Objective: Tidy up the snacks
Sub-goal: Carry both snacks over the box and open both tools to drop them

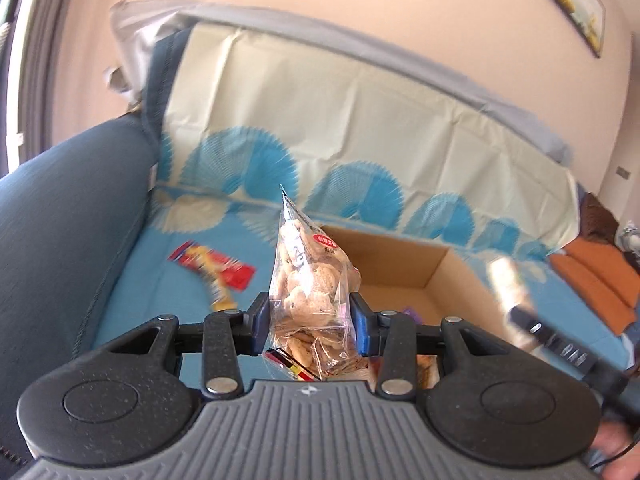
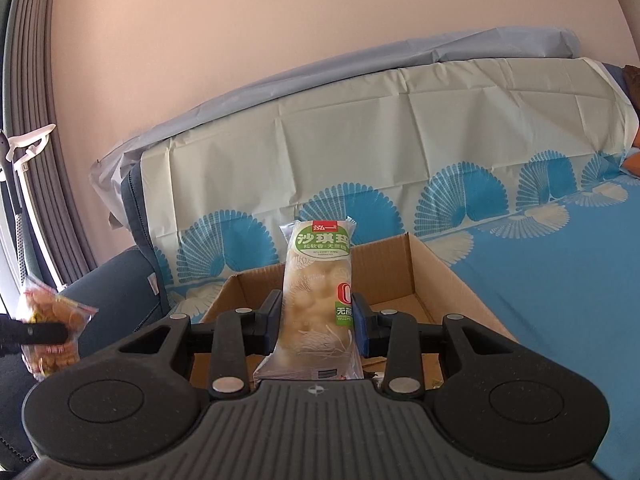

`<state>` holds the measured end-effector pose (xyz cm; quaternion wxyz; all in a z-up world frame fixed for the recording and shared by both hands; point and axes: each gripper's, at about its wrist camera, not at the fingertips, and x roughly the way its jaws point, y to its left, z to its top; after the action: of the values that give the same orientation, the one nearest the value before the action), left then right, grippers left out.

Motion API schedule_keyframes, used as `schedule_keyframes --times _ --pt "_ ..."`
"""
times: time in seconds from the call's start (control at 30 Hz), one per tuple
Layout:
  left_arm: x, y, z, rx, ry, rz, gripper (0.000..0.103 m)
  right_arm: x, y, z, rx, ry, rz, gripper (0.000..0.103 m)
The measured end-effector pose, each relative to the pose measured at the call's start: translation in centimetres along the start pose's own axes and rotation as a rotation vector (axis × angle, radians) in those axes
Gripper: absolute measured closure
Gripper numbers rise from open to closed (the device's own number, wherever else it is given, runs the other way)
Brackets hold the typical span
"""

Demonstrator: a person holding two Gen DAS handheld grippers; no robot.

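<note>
— Any print to read?
— Yes, on the white snack pack (image 2: 318,300): green oval label near the top with "沙琪玛", a small red brand tag above it, too small to read.
— Lower down?
— A big red "0" over a green patch at its right edge.
— On the clear biscuit bag (image 1: 310,280)?
— A red oval sticker, unreadable.

A dark blue sofa (image 2: 120,292) stands against a plain pinkish wall (image 2: 280,40). A cream and blue fan-patterned cloth (image 2: 400,128) covers the sofa's back and seat. Left of the sofa hang grey curtains (image 2: 44,128).
</note>
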<state>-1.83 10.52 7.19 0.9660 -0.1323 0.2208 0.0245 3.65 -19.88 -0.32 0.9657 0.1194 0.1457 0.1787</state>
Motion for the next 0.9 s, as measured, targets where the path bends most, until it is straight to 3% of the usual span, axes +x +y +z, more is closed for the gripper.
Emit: schedule_keyframes --times 0.17,0.33,0.53,0.9 --pt "0.9 -4.0 2.5 0.003 -0.024 -0.074 0.058 -0.2 0.0 0.0 -0.004 -0.007 0.001 0.066" --pt "2.3 -7.2 4.2 0.022 -0.026 -0.071 0.058 -0.6 -0.4 0.2 0.008 -0.027 -0.011 0.066" --pt "3.4 -11.1 4.9 0.082 -0.036 -0.127 0.058 -1.2 -0.8 0.3 0.023 -0.054 -0.030 0.066" --pt "5.5 -13.0 5.0 0.124 -0.002 -0.122 0.058 -1.3 -0.7 0.3 0.030 -0.052 -0.035 0.066"
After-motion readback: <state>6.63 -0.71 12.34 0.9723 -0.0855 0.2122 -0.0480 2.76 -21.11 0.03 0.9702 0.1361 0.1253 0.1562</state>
